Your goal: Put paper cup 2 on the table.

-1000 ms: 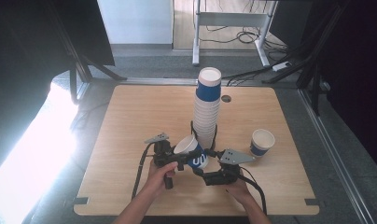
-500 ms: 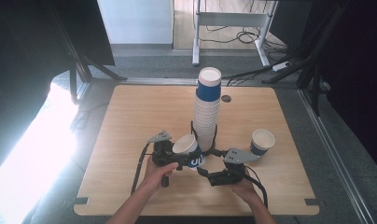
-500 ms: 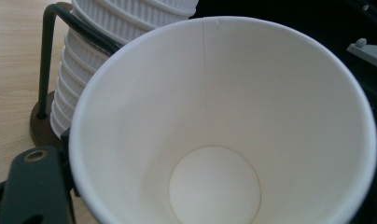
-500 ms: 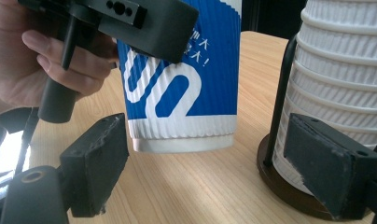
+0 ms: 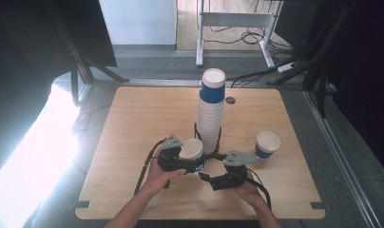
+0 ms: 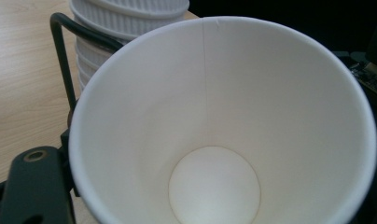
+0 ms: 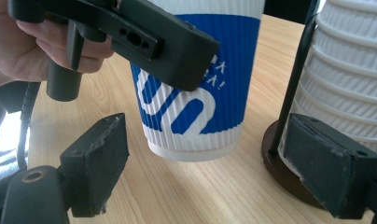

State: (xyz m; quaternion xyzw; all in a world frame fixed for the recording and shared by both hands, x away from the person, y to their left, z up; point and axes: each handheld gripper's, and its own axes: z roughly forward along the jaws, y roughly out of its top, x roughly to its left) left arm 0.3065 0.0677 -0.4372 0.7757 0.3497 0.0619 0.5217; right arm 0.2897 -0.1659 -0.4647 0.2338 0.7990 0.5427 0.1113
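The left tool (image 5: pixel 192 164) pinches a blue-and-white cup (image 5: pixel 192 151) upright just off the counter (image 5: pixel 133 123), apparently directly ahead of the right tool (image 7: pixel 210 172), whose jaws, having just been opening, stand spread and empty.

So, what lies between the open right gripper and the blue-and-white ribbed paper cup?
Bare wooden table in the right gripper view: the right gripper faces the paper cup, apart.

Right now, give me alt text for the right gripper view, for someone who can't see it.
A blue-and-white ribbed paper cup is held just above the wooden table by the left gripper, with the right gripper open below it. The stack of white cups stands at the right.
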